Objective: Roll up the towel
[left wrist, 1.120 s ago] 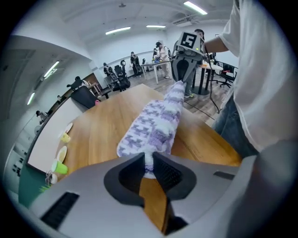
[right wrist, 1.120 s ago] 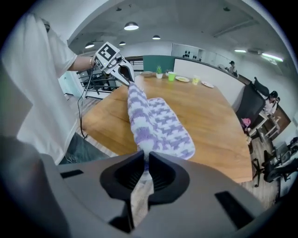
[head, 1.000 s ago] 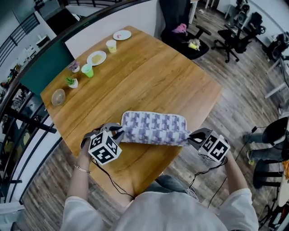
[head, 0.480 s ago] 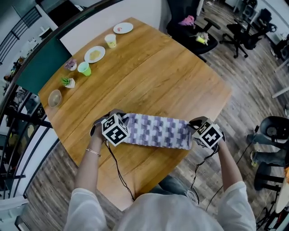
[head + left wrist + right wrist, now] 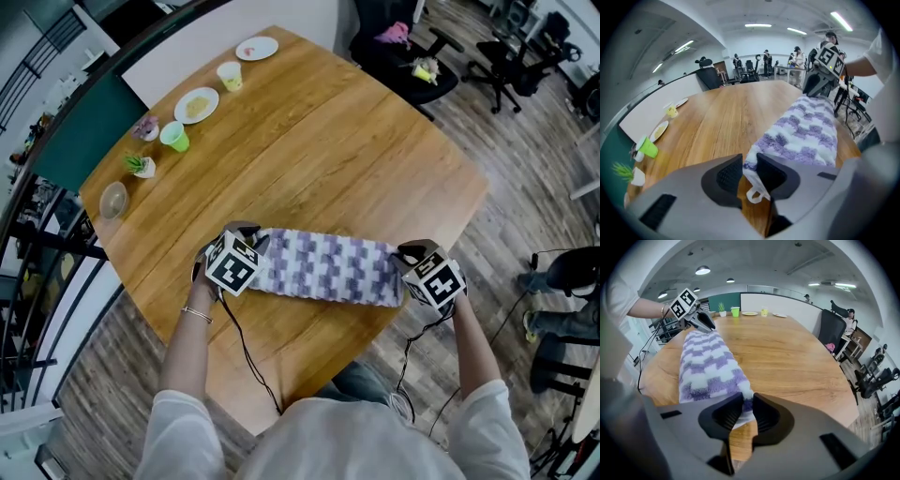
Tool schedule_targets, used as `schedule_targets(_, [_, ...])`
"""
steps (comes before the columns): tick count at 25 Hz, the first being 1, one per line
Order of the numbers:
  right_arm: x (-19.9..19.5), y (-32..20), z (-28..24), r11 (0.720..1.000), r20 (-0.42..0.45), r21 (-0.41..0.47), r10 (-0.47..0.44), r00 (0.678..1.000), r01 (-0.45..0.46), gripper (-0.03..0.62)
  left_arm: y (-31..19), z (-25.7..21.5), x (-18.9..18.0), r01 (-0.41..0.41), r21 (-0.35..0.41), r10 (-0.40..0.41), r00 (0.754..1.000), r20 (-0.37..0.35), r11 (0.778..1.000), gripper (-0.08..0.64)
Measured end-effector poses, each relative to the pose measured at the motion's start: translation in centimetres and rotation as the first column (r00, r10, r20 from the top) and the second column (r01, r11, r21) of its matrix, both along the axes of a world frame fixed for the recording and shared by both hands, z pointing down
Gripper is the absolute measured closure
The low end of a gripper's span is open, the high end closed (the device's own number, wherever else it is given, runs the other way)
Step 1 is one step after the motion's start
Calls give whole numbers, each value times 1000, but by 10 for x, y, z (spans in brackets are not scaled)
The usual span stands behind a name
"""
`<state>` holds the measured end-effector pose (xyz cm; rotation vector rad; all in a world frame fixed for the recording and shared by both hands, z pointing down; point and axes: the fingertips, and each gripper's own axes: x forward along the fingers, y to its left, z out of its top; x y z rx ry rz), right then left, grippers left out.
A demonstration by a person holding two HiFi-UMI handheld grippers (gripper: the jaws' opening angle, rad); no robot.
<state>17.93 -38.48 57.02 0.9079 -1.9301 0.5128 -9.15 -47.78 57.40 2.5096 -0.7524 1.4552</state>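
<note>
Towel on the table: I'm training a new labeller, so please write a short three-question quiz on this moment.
1. True or false: on the table, the towel touches the green cup.
2. What is between the jaws of the left gripper and of the right gripper? A) nothing B) an end of the towel C) a cup
3. Fill in: the towel is patterned white and ___.

Key
1. False: the towel lies near the front edge, and the green cup stands far off at the back edge.
2. B. Both grippers' jaws have just been opening.
3. Purple.
</note>
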Motion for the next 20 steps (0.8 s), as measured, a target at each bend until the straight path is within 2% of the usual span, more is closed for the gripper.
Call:
schedule_targets(3, [5,-3,-8,997,32,38,63,997,-64,507,-4,-11,-7,94,-9,-95,990,-104,996,442])
schedule_targets(6, [9,-2,-25,987,73,87,132,989,-138,495,-3,-31,-17,180,-11,-179,966,-188,984,439])
schedule_targets(9, [10,1,-52,964,143,143,206,968,-226,495,3,-61,-28,250,8,-238,929,-283,968,439])
schedule_targets(11, [11,5,-76,935,195,190,263,945,-300,499,11,-91,-35,307,35,-275,892,-360,951,440])
schedule_targets(13, [12,9,-106,890,244,249,323,914,-381,523,20,-128,-42,391,76,-319,835,-448,917,456])
schedule_targets(16, [12,13,-153,802,313,344,392,865,-488,531,34,-180,-53,522,122,-371,733,-570,844,483])
schedule_targets(18, [11,20,-179,743,335,399,427,840,-537,537,49,-206,-59,587,132,-394,677,-622,799,485])
schedule_targets(20, [9,31,-201,688,352,442,457,817,-576,560,64,-228,-66,653,154,-418,629,-655,742,493])
